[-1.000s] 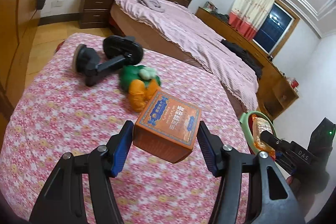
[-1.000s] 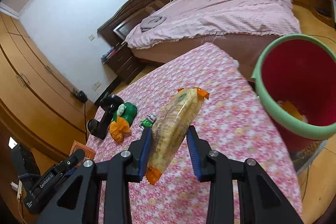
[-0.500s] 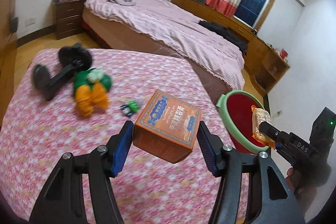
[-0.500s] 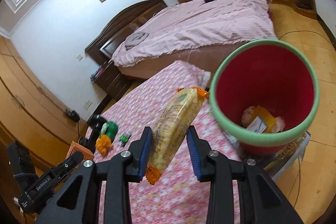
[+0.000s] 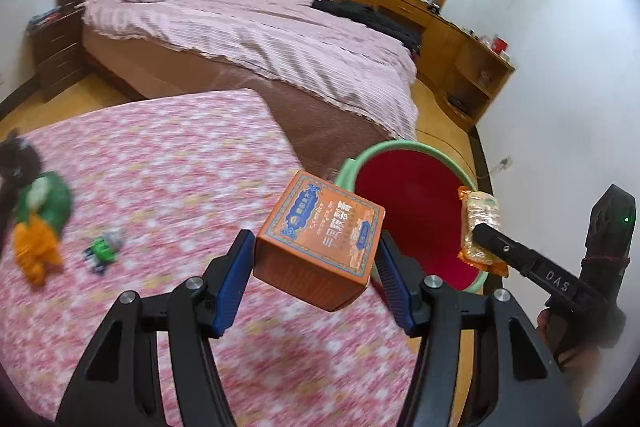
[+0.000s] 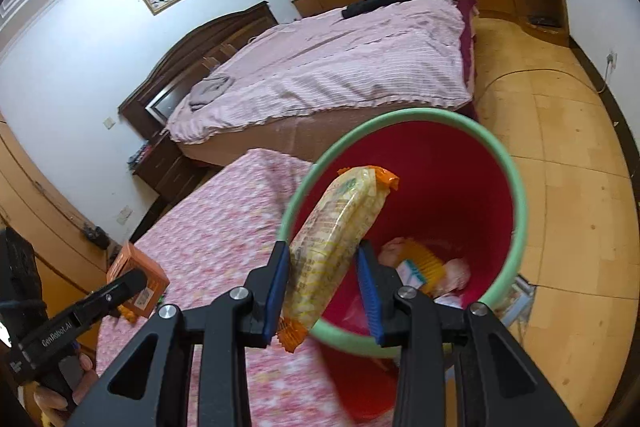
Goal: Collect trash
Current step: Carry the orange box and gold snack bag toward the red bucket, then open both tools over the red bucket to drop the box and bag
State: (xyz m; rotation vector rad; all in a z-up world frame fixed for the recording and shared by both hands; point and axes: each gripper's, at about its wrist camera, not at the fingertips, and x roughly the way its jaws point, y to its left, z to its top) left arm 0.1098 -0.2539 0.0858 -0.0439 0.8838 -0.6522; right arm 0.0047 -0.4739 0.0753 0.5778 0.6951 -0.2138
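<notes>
- Your left gripper [image 5: 316, 269] is clamped on an orange box [image 5: 320, 239]; both blue pads press its sides, and the box sits tilted, printed top facing up.
- The box hangs above the pink flowered bed cover [image 5: 160, 179], close to the near rim of the bin [image 5: 362, 157].
- Your right gripper [image 6: 324, 291] is closed on a wrapped snack pack [image 6: 338, 235], yellow with orange crimped ends, held slanting with its upper end over the bin's mouth.
- The bin is red inside with a green rim [image 6: 516, 187]; it stands on the wooden floor [image 6: 568, 155] just beside the corner of the flowered cover.
- Some trash already lies at the bottom of the bin [image 6: 424, 263]: a yellow wrapper and pale crumpled pieces.
- Still on the cover, well away from the bin, lie a green and orange soft toy [image 5: 40, 223], a small green item [image 5: 102, 249] and a dark object [image 5: 16, 159] at the left edge.
- A large bed with a pink striped spread [image 5: 256, 27] stands beyond.
</notes>
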